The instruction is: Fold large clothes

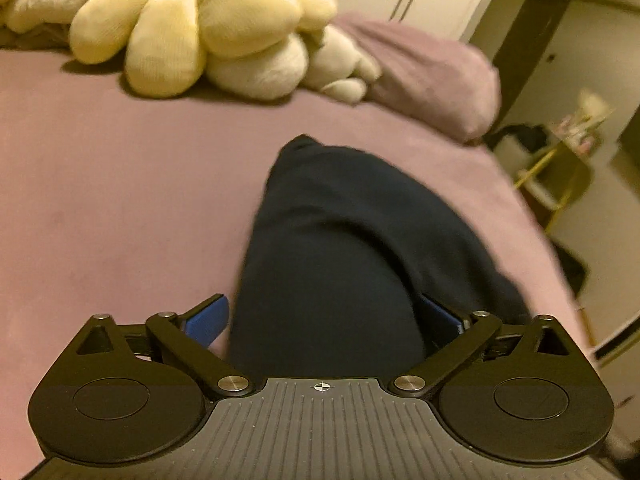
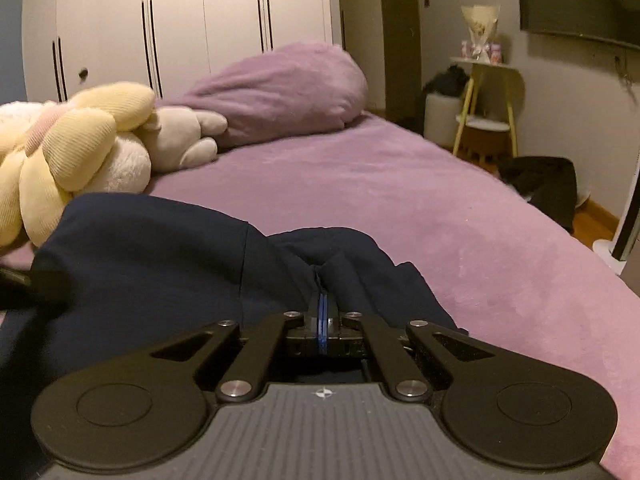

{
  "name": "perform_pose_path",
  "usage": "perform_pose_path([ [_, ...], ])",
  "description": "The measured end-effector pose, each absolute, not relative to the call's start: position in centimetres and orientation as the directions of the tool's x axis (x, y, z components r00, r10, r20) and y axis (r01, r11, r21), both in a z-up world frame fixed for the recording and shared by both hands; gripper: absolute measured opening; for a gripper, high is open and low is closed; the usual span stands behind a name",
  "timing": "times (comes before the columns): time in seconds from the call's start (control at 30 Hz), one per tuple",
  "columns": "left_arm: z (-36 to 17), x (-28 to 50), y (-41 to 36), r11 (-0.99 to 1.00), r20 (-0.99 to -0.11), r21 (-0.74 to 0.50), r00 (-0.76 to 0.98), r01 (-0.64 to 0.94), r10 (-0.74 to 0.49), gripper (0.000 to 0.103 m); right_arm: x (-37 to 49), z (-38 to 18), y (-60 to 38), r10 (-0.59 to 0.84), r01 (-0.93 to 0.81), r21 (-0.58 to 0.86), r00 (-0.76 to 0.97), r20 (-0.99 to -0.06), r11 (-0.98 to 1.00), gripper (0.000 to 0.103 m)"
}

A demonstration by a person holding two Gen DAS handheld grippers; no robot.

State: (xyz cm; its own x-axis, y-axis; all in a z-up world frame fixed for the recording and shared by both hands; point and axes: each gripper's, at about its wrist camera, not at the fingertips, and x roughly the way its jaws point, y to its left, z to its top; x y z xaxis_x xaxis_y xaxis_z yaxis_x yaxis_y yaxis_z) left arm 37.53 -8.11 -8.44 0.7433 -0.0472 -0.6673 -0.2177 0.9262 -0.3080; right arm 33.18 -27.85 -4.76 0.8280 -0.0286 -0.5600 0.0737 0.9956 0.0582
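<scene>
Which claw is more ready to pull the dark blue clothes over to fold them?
Probably the right claw: it is shut, apparently pinching the navy garment. The left claw is wide open around the cloth, gripping nothing.

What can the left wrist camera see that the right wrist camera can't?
Only the left wrist view shows the left gripper, its blue fingers spread wide around a hump of the dark garment, not squeezing it.

Only the right wrist view shows the right gripper pinched shut on a fold of the garment, and the wardrobe handles.

Both show the purple bed, the yellow flower plush, the pillow and the yellow-legged side table.
</scene>
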Motion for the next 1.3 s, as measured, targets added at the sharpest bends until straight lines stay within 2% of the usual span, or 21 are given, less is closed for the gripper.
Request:
perform_pose_path([
  [0.17, -10.8, 37.8, -8.2, 0.927, -0.662, -0.288, 0.749, -0.242, -0.010, 0.103, 34.8, -6.3, -28.2, 0.022, 0.060, 0.132, 0.837, -0.546, 0.989, 0.000],
  [0.33, -10.0, 37.3, -8.1, 0.944, -0.644, -0.249, 0.765, -0.217, 0.006, 0.103, 35.3, -6.5, -29.5, 0.091, 0.033, 0.215, 0.837, -0.540, 0.976, 0.000],
  [0.47, -10.0, 37.0, -8.0, 0.946, -0.633, -0.253, 0.774, -0.201, -0.005, 0.103, 32.7, -5.4, -31.6, 0.151, 0.027, 0.351, 0.871, -0.468, 0.936, 0.000],
  [0.7, -10.1, 36.9, -7.9, 0.939, -0.633, -0.278, 0.774, -0.203, -0.020, 0.103, 28.7, -5.2, -31.5, 0.117, 0.001, 0.262, 0.892, -0.436, 0.965, 0.000],
  [1.0, -9.2, 34.1, -8.5, 0.918, -0.616, -0.317, 0.788, -0.236, -0.011, 0.103, 30.4, -7.3, -33.5, 0.195, -0.011, 0.387, 0.876, -0.441, 0.922, 0.000],
  [1.3, -10.2, 32.2, -8.5, 0.889, -0.575, -0.378, 0.818, -0.258, -0.007, 0.103, 30.1, -7.7, -32.7, 0.174, -0.013, 0.356, 0.889, -0.423, 0.934, 0.000],
])
